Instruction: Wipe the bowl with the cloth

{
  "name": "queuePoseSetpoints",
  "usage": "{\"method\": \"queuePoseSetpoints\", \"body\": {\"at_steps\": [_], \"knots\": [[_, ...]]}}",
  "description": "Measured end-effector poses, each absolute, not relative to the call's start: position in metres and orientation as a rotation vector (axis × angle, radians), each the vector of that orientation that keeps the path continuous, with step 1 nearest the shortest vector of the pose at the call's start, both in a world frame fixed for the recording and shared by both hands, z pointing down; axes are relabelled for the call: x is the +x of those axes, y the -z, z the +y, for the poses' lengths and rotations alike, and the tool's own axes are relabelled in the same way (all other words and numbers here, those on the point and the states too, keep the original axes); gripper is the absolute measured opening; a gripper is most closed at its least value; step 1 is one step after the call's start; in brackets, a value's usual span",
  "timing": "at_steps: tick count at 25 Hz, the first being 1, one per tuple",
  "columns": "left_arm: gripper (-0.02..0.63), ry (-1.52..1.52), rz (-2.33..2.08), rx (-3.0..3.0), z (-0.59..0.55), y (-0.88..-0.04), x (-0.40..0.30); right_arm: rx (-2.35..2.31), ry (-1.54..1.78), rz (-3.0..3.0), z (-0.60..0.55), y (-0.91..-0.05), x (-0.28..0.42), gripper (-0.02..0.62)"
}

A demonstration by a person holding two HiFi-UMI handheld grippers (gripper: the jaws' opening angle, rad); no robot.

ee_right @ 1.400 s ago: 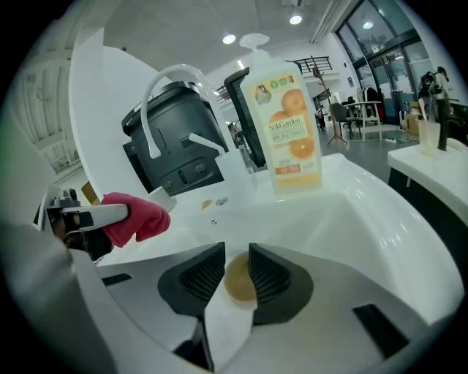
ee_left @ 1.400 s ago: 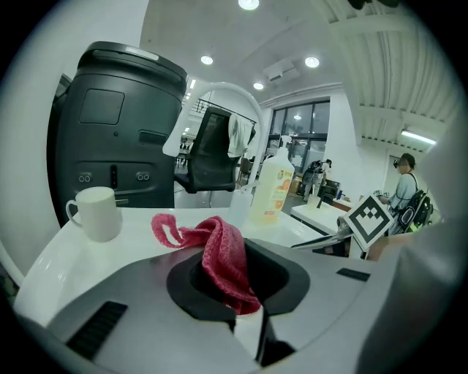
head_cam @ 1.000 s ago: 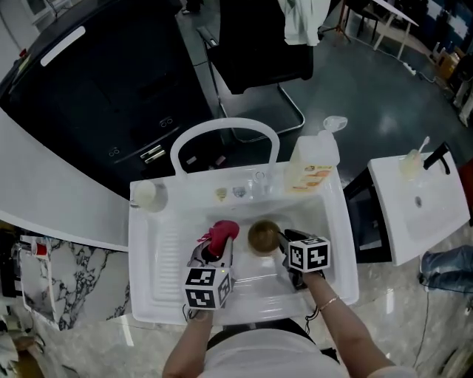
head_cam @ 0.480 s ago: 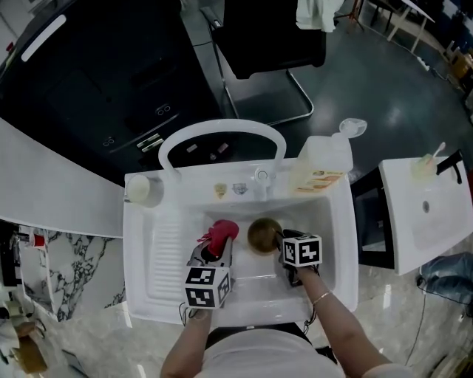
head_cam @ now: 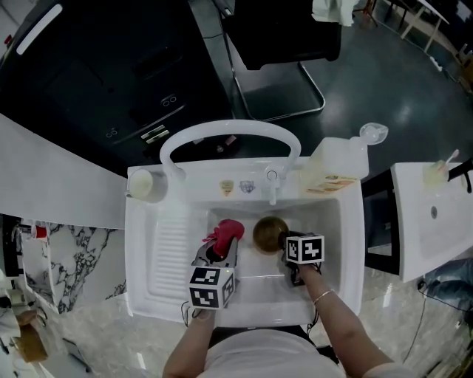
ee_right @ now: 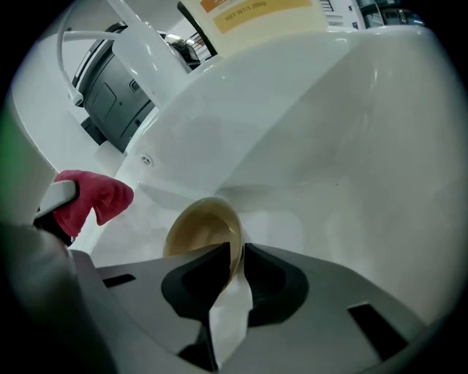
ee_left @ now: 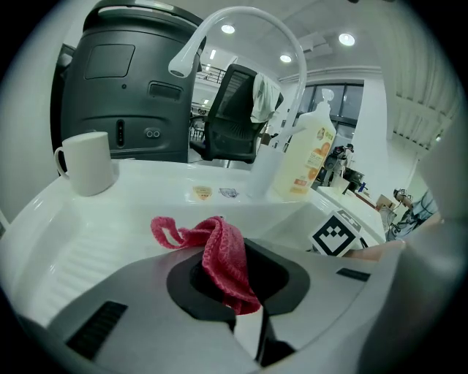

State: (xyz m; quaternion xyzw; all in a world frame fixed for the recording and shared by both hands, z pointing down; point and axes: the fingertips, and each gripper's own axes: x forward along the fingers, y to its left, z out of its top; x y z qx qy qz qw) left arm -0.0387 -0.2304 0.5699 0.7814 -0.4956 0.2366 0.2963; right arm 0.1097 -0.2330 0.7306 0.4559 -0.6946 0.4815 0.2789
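On the bottle (ee_right: 252,13) the label was cut off, its print unreadable, while the left gripper (ee_left: 243,315) pinched the red cloth (ee_left: 219,252) and the right gripper (ee_right: 235,264), jaws just closing, clasped the rim of the bowl (ee_right: 199,228) inside the sink (head_cam: 337,244).

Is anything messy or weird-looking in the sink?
No, nothing looks spilled or broken. The bowl sits in the sink with its rim between the jaws of the right tool, which have just been closing on it. The left tool pinches the red cloth.
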Motion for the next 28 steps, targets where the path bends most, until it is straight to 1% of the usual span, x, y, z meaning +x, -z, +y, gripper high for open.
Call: {"method": "queuePoseSetpoints", "body": {"at_steps": [1,7,18,28], "knots": [[0.057,-0.631,-1.317,2.076,-0.231,-0.571,-0.039,1.224,-1.294,-1.857,-0.233,-0.732,0.109,0.058],[0.057,-0.625,-1.314,2.077,-0.230,-0.572,-0.037,1.214,-1.289,-1.844,-0.230,-0.730,0.105,0.018],[0.058,-0.593,-1.297,2.134,-0.222,-0.554,-0.033,1.238,-1.184,-1.935,-0.223,-0.681,0.092,0.014],[0.057,-0.552,-1.263,2.242,-0.206,-0.524,-0.027,1.427,-1.011,-1.963,-0.212,-0.619,0.105,0.014]]}}
